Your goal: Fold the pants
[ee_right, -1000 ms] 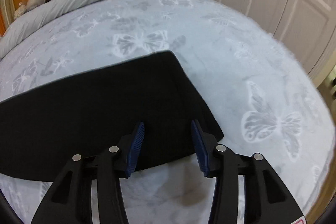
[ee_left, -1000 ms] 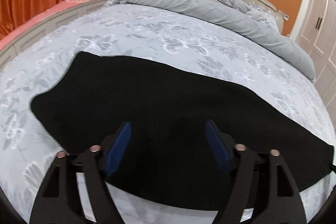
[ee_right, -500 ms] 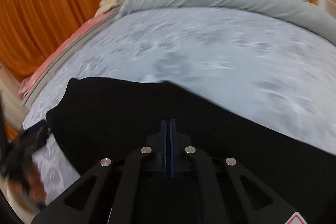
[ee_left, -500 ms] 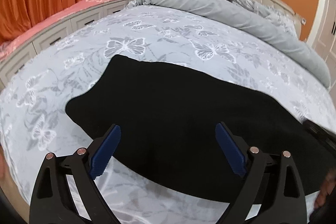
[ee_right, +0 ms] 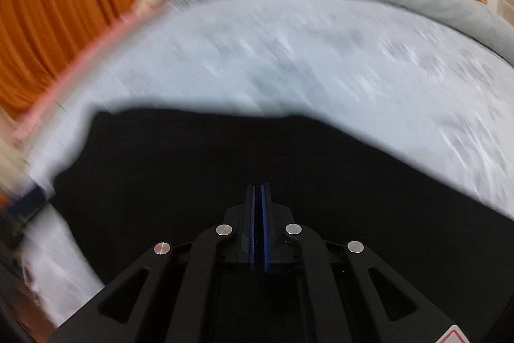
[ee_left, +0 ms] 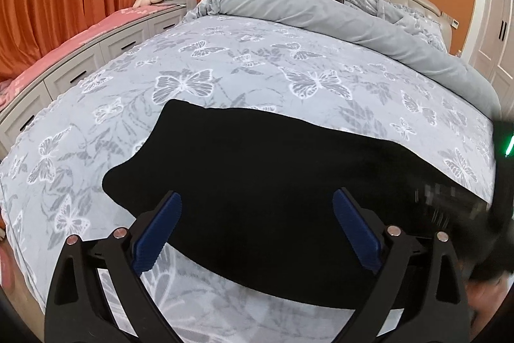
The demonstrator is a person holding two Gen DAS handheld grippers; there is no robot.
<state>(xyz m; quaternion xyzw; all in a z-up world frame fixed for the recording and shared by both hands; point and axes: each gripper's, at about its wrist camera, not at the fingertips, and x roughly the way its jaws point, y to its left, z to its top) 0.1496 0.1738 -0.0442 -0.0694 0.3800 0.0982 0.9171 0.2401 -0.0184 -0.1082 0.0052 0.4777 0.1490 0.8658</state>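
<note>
The black pants (ee_left: 273,182) lie flat on the butterfly-print bedspread (ee_left: 257,69), stretched left to right across the near part of the bed, their left end ragged-stepped and their right end running out of the left wrist view. The left gripper (ee_left: 257,227) hovers low over the near edge of the cloth with its blue pads (ee_left: 157,233) spread wide and nothing between them. In the right wrist view, which is smeared by motion, the right gripper (ee_right: 258,227) has its pads pressed together over the dark fabric; cloth is probably pinched between them, but black on black hides it, so I cannot tell for sure. My reading is that a fold is under way: the right side appears to be carrying one end of the garment across, while the left side waits to pin or catch the other end. The next move probably calls for the carried end to be laid squarely over the left end, edges matched, then released, with the left gripper steadying the lower layer so it does not drag or bunch.
</note>
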